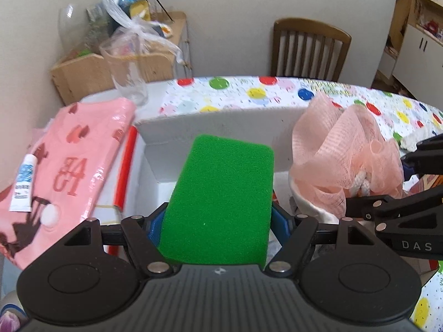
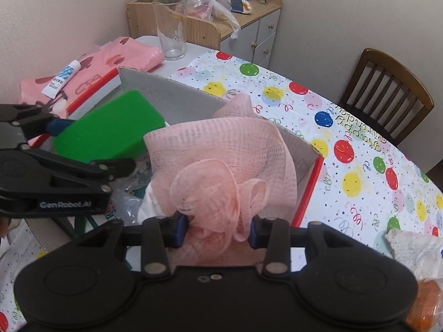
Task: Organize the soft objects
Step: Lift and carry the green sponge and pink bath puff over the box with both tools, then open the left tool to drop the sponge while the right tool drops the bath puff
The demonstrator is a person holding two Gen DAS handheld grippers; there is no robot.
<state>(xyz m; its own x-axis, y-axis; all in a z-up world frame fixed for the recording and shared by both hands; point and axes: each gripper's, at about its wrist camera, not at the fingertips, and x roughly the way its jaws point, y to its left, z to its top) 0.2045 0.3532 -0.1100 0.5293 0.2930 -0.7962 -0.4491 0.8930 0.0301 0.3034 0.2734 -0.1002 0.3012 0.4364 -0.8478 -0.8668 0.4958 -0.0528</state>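
Observation:
My left gripper [image 1: 216, 221] is shut on a green sponge [image 1: 221, 204] and holds it over an open cardboard box [image 1: 221, 121]. The sponge also shows in the right wrist view [image 2: 110, 130], with the left gripper [image 2: 63, 144] at the left. My right gripper [image 2: 216, 229] is shut on a pink mesh bath pouf [image 2: 221, 160] and holds it over the same box [image 2: 171, 99]. In the left wrist view the pouf [image 1: 343, 152] and the right gripper [image 1: 387, 199] are at the right.
A pink bag [image 1: 69, 160] with a small white tube [image 1: 23, 185] lies left of the box. A tall glass [image 2: 170, 27] stands behind it. A white fluffy cloth [image 2: 412, 246] lies on the balloon tablecloth [image 2: 360, 138]. A wooden chair [image 2: 387, 91] and a cluttered cabinet [image 2: 238, 19] stand beyond.

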